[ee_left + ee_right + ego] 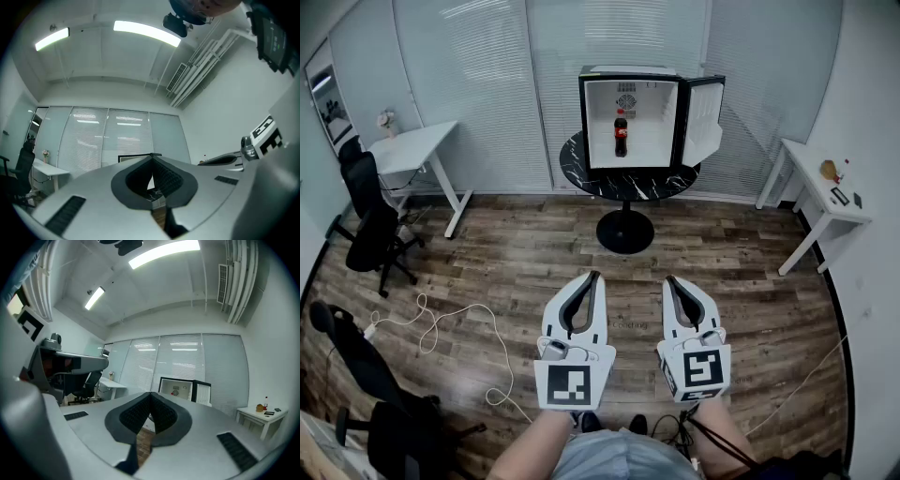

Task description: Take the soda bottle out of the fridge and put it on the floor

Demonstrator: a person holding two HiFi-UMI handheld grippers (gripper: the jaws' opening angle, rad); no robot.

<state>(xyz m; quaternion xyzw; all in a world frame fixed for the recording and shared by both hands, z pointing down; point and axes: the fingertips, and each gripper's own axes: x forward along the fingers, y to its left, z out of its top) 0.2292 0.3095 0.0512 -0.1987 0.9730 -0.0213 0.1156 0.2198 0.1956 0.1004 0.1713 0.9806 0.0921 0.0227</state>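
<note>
A dark soda bottle [621, 132] with a red label stands upright inside a small white fridge [630, 84] whose door [703, 118] hangs open to the right. The fridge sits on a round black marble table [581, 165] across the room. Both grippers are held low and near me, far from the fridge. My left gripper [594, 276] is shut with nothing between its tips. My right gripper [672, 279] is shut and empty too. In the right gripper view the fridge [176, 389] shows beyond the closed tips [151, 393]; the left gripper view sees only the fridge's top edge behind its tips [152, 155].
A white desk [417, 150] and a black office chair [370, 216] stand at the left. A white side table [825, 192] with small items is at the right. A white cable [450, 323] lies on the wooden floor [525, 253]. More black chair parts [356, 375] are at lower left.
</note>
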